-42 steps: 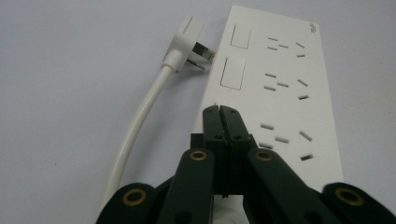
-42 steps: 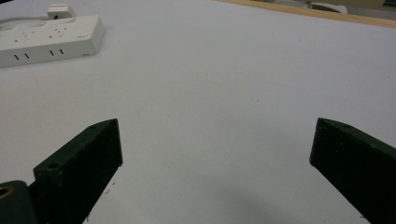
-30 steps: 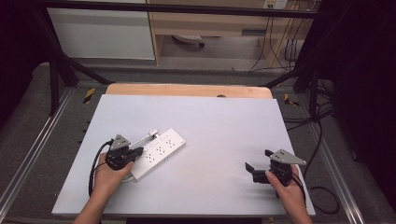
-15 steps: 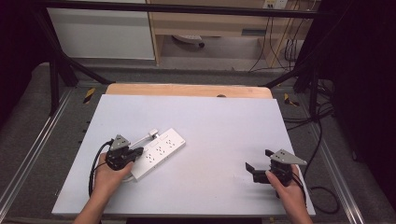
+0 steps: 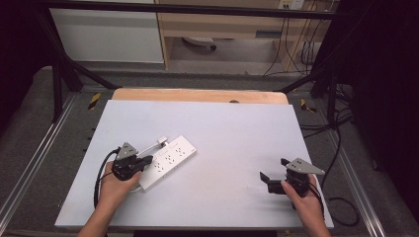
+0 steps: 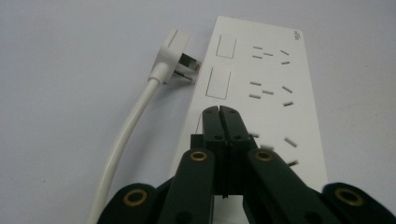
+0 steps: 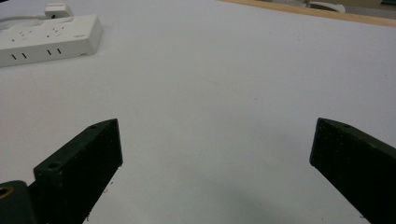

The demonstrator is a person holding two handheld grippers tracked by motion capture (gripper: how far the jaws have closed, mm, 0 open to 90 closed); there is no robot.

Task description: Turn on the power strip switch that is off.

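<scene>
Left claw closed over the power strip, right claw wide open on bare table

From where I stand, the white power strip lies at about 8 o'clock on the pale table, running slantwise towards 2 o'clock, with its white plug and cable lying just beside its far end. The left gripper sits over the strip's near end, its two black jaws pressed flat together with nothing between them, tips above the strip's socket face; I cannot tell whether they touch it. The right gripper rests at about 4 o'clock, well apart from the strip, jaws spread wide and holding nothing, pointing towards 9 o'clock
</scene>
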